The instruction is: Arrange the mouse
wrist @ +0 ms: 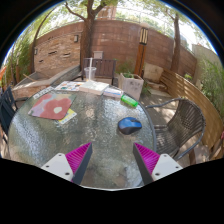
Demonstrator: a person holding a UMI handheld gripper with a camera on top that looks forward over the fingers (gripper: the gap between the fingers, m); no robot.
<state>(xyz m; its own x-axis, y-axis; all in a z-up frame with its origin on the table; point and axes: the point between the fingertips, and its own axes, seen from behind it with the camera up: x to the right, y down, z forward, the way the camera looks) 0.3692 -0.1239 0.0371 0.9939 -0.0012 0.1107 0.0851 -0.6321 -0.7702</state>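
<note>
My claw (113, 160) hangs released over a round glass table (95, 135), its two fingers spread wide with nothing between them, the magenta pads (80, 158) facing each other across bare tabletop. The mouse (130, 125), dark with a blue sheen, rests on the glass well ahead of my fingers and a little toward the right one, apart from everything else on the table. Farther off to the left lies a red mouse mat (51, 107), flat on the glass, with a yellowish sheet just beside it. Beyond the mouse, near the far rim, I see a small green object (129, 100), and to its left a clear plastic cup (90, 72) standing upright among some white papers (85, 87). Metal chairs (185, 120) stand around the table on the right, and a brick wall (120, 45) with trees rises behind.
</note>
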